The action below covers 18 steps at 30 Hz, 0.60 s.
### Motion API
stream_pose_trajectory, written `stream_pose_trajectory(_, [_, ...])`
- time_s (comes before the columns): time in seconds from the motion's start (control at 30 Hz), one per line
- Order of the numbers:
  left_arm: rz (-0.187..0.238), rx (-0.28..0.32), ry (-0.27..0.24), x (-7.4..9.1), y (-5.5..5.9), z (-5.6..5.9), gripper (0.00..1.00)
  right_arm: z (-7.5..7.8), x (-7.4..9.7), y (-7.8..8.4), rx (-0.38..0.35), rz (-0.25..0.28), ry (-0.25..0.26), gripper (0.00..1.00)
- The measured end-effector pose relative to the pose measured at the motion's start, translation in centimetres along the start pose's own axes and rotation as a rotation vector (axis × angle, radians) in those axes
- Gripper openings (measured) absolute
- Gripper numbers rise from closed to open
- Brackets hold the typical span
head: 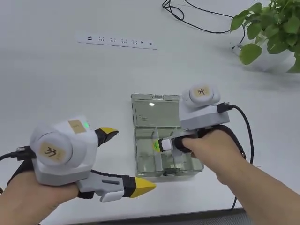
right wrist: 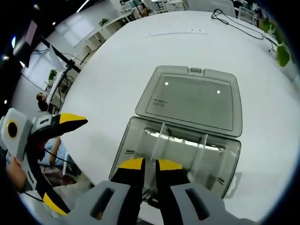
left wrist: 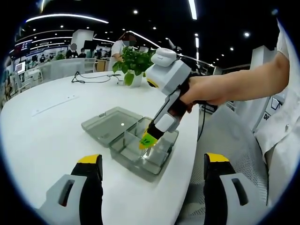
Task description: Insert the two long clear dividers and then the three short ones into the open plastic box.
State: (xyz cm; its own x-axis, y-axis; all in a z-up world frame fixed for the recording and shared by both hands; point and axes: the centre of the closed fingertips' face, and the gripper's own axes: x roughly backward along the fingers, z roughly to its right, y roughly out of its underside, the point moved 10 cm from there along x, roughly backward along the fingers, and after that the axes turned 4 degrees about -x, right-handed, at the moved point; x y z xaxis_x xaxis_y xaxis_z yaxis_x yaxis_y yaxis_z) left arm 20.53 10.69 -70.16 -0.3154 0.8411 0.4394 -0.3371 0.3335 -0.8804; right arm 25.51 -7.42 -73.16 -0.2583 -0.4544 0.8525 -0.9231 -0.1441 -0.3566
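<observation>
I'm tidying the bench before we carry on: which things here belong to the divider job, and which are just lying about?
Part of the job: open plastic box, its lid, clear dividers standing in the box, right gripper over the box, left gripper open, off to the side.

Lying about: power strip, potted plant, black cable.

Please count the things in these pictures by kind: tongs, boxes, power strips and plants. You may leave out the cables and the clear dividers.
Tongs: 2 (left tongs, right tongs)
Plastic box: 1
Power strip: 1
Potted plant: 1
Total: 5
</observation>
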Motion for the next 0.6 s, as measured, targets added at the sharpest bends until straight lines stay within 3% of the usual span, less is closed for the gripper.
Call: stream_pose_trajectory(0.6, [0.005, 0.014, -0.055, 0.67, -0.74, 0.51, 0.9, 0.47, -0.58, 0.6, 0.004, 0.031, -0.046, 0.13])
